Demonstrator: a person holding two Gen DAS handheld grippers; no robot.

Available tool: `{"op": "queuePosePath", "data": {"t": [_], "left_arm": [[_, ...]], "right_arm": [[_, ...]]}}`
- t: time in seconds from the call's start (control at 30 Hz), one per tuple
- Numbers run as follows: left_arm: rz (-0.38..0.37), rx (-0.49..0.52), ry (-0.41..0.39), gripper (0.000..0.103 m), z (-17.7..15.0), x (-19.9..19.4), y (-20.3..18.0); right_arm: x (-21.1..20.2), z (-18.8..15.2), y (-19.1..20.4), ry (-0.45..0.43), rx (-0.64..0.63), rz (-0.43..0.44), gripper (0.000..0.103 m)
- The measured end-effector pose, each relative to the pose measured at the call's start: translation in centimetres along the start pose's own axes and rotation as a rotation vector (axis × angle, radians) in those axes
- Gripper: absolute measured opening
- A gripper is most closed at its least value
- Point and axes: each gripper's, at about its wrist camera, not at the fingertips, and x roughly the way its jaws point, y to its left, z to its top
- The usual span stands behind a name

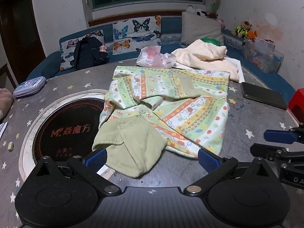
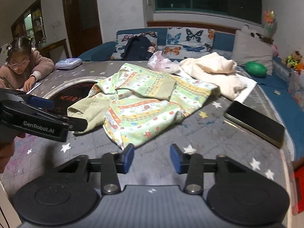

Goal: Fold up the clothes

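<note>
Dim indoor light, soft focus, fisheye-bent edges.

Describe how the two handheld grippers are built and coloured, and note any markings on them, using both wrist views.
Both match. The left gripper has black linkage arms with silver pivot bolts, round black discs at the base, a grey body, and blue ribbed pads on its fingers. The right gripper is built the same. Seen side-on in the right wrist view, the left one bears white "GenRobot.AI" lettering. No cables or sleeves are visible.

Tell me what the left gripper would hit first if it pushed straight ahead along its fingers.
Most likely the olive-green collar of the patterned children's shirt, which lies bunched between the open fingers of the left gripper. Depth is unclear, but nothing else sits nearer.
</note>
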Motion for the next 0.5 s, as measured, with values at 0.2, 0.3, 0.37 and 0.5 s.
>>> {"op": "queuePosePath", "data": {"t": [0.2,0.3,0.37,0.5], "left_arm": [[0.022,-0.008,0.025,0.103,1.0,1.9,1.0],[0.036,-0.017,0.037,0.103,1.4,2.9,1.6],[0.050,-0.031,0.045,0.103,1.7,3.5,2.4],[0.073,-0.057,0.060,0.103,2.0,4.6,4.0]], "right_arm": [[2.9,1.9,0.9,0.019,-0.030,0.040,0.032],[4.4,2.7,1.9,0.028,-0.059,0.062,0.032],[5.5,3.2,2.6,0.034,-0.072,0.075,0.032],[8.4,3.9,3.8,0.063,-0.087,0.098,0.032]]}}
